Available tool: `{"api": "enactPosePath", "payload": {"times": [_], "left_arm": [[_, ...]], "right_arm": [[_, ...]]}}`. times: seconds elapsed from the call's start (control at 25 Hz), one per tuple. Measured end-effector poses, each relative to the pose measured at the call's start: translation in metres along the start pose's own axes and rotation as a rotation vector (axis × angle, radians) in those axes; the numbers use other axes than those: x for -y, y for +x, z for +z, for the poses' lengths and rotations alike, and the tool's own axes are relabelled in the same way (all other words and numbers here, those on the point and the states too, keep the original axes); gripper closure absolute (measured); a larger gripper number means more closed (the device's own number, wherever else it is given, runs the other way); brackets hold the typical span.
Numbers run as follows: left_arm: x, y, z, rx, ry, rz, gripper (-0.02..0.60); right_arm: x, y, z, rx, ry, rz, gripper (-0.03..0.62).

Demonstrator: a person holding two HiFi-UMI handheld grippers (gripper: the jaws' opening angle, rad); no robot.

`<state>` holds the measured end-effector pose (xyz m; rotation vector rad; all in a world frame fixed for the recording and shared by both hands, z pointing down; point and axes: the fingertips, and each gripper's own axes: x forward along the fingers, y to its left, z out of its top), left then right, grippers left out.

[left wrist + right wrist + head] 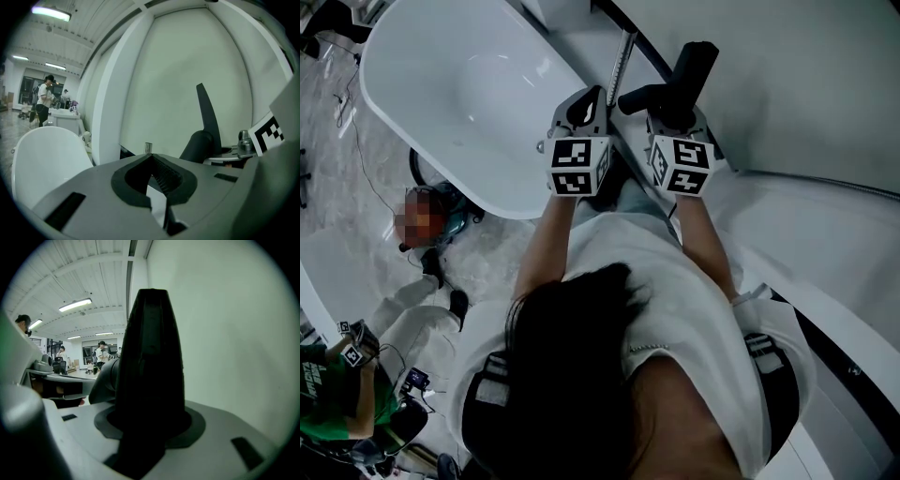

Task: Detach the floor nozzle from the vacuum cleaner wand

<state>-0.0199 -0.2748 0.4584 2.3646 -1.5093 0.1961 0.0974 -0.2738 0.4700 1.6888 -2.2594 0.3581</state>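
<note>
Beside the white bathtub (441, 84), up against the pale wall on the right, the right gripper (150, 427) pinches the black floor nozzle (150, 357). The part stands upright between jaws set fairly wide around it, and its rounded neck bends off to the left. The left gripper (151, 158) hangs just left of it with its jaws pressed together on nothing. A thin metal wand (623, 56) runs away to the far side between the two tools. I judge the work to be at the separating step, with the nozzle secured but the tube unbraced. The next move probably calls for the left tongs to spread and clamp the wand close to the joint. The right hand could then draw the nozzle off along the tube's line without twisting it askew. The joint itself is hidden: in the head view the grippers cover it, so I cannot tell whether neck and wand are seated or already apart. No release catch shows. In the right gripper view the nozzle hides the pads' contact. The wand's far end is cut off, and no vacuum body appears.
</note>
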Motion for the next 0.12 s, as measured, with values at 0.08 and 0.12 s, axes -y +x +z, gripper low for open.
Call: {"api": "enactPosePath", "payload": {"times": [0.08,0.12], "left_arm": [[-0.0006,0.0006,0.0042,0.008,0.0,0.002,0.577],[-0.0009,0.0007,0.0063,0.012,-0.001,0.003,0.577]], "right_arm": [[-0.0009,0.0004,0.0032,0.003,-0.004,0.003,0.398],[-0.0014,0.0004,0.0047,0.004,-0.006,0.005,0.398]]}}
